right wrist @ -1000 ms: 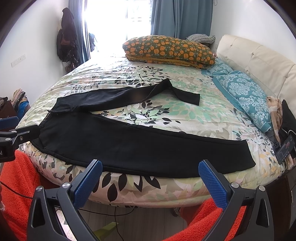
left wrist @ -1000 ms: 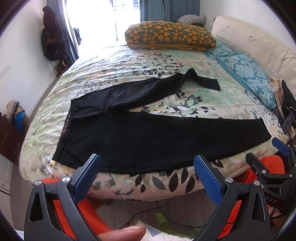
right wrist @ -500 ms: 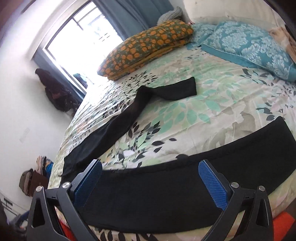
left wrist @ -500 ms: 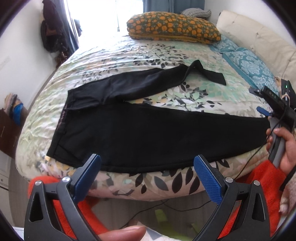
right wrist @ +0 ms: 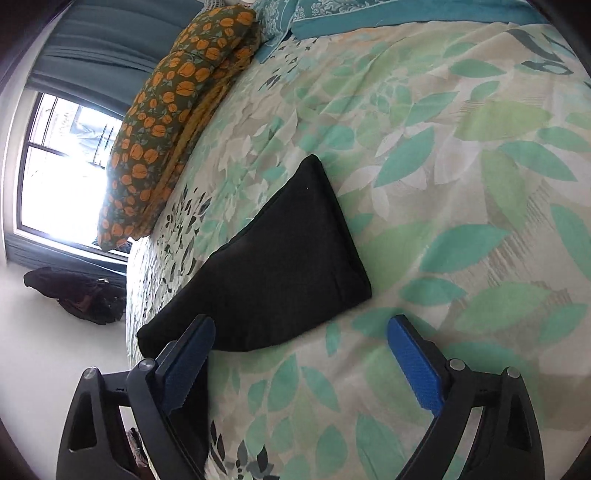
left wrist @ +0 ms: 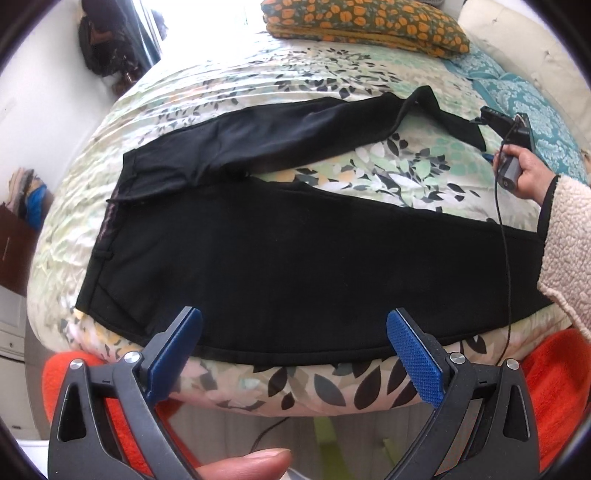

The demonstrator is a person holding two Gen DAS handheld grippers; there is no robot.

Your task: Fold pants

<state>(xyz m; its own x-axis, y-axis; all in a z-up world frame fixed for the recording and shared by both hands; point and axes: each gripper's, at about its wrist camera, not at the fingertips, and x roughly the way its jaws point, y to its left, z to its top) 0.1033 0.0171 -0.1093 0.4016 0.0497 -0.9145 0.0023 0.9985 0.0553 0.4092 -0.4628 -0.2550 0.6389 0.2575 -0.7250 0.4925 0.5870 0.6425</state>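
The black pants [left wrist: 295, 258] lie spread flat on the leaf-print bedspread [left wrist: 258, 85], filling the middle of the left wrist view: waistband at the left of the frame, one leg running along the lower edge toward the right, the other angling to the upper right with its end bent over. Nothing is folded yet, so this looks like the reach for the first fold. The left gripper [left wrist: 293, 345] hangs at the bottom centre, jaws wide apart and empty, just off the near hem. The right gripper [right wrist: 299, 354], held in the hand [left wrist: 526, 173] at the right of the left view, is also spread and holding nothing; in its own view the far leg's cuff [right wrist: 295, 251] sits in mid-frame, just ahead of the fingertips. The next move likely calls for closing on that cuff and carrying the leg across onto the other, keeping it smooth. No containers are in sight; an orange-patterned pillow [left wrist: 362, 22] rests at the top.
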